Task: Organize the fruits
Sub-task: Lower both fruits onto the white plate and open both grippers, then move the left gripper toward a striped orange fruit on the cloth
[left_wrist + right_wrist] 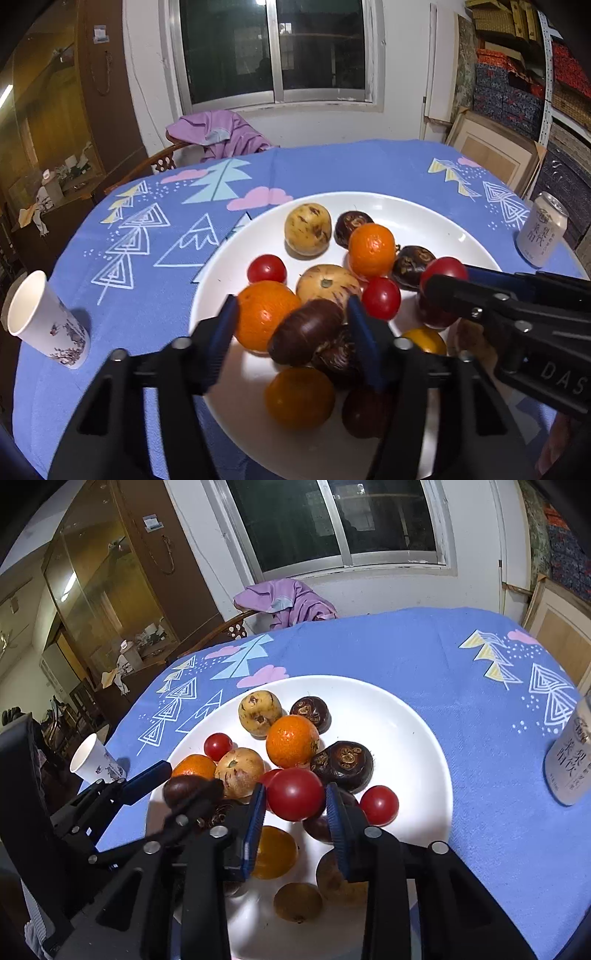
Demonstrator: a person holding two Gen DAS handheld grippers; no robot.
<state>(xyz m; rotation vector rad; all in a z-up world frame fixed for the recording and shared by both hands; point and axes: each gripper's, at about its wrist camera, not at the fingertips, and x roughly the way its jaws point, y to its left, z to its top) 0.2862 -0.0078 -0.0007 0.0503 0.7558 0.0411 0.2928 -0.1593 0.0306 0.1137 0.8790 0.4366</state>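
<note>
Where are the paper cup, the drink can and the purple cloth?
paper cup (48, 321), left wrist view, on its side wall.
drink can (541, 230), left wrist view, on its label.
purple cloth (291, 600), right wrist view, on its folds.

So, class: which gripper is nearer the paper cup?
Left. The left gripper hovers over the plate's cup-side half; the right gripper is farther across the plate from the paper cup.

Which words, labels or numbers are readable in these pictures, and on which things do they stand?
"DAS": on the right gripper, running out of frame.
Can: Chinese characters, too blurred to read surely.
Paper cup: a picture only, no text.
Notice on the cabinet: too small to read.
</note>
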